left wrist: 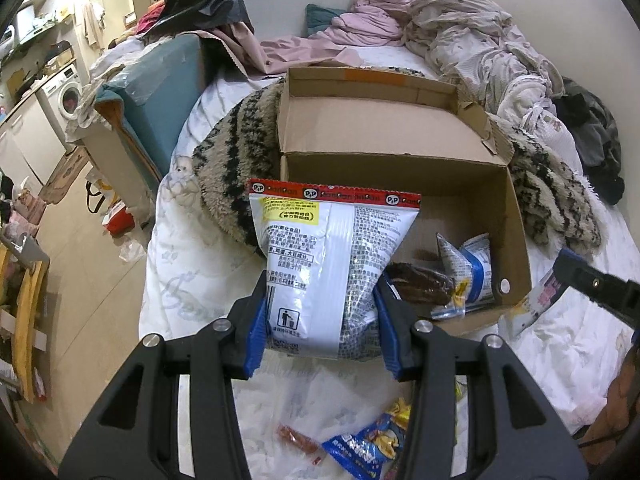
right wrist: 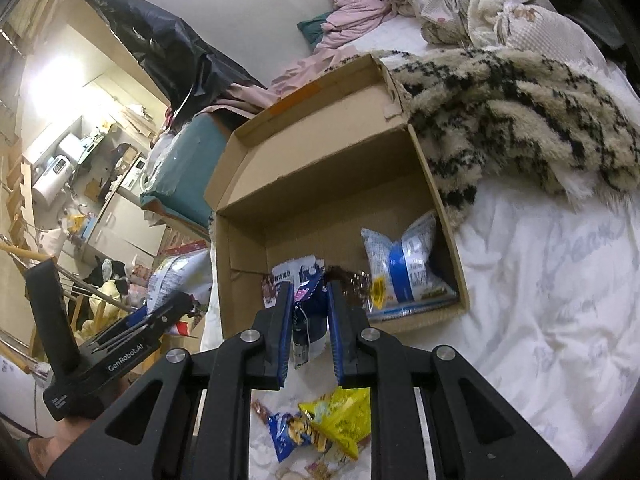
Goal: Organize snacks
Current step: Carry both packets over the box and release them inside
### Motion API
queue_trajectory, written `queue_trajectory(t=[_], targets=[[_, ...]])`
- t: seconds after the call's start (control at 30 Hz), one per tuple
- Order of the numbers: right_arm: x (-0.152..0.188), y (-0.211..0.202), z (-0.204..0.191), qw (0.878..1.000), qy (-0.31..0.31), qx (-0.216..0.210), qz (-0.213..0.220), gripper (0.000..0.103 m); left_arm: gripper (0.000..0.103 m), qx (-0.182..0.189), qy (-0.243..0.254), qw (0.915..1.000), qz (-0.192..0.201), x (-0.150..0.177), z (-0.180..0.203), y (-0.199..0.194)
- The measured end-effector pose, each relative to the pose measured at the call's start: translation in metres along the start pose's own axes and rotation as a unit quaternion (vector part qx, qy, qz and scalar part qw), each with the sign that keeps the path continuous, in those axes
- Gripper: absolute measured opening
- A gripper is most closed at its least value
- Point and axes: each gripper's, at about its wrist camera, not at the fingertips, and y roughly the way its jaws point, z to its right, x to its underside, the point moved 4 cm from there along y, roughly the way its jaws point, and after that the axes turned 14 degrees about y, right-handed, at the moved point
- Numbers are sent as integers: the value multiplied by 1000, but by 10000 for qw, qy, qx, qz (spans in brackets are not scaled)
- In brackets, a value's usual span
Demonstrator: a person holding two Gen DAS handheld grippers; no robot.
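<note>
Your left gripper pinches a big white snack bag with a red top. Your right gripper squeezes a small dark blue packet. The open cardboard box sits at twelve o'clock from both, with a blue-and-white bag inside. More snacks lie at six o'clock on the white bed.

The left gripper tilts downward, its 2 pads clamped on a snack bag; the right gripper, beside it, pinches a small packet.
</note>
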Motion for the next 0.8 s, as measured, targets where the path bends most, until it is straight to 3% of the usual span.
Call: queue_trajectory(t=[0.37,0.63,0.73,0.8], targets=[[-29,27,16,9996,123,213,115,17,43,-28,218,9994,258,-3,2,29],[-23,48,17,9993,133,310,-141,18,43,40,128,9999,81,1,0,50],[-19,57,11,9992,52,288,-264,18,45,58,126,9998,107,1,2,53],[-16,60,9,9989,-26,415,-235,20,60,-28,240,9997,56,2,6,56]])
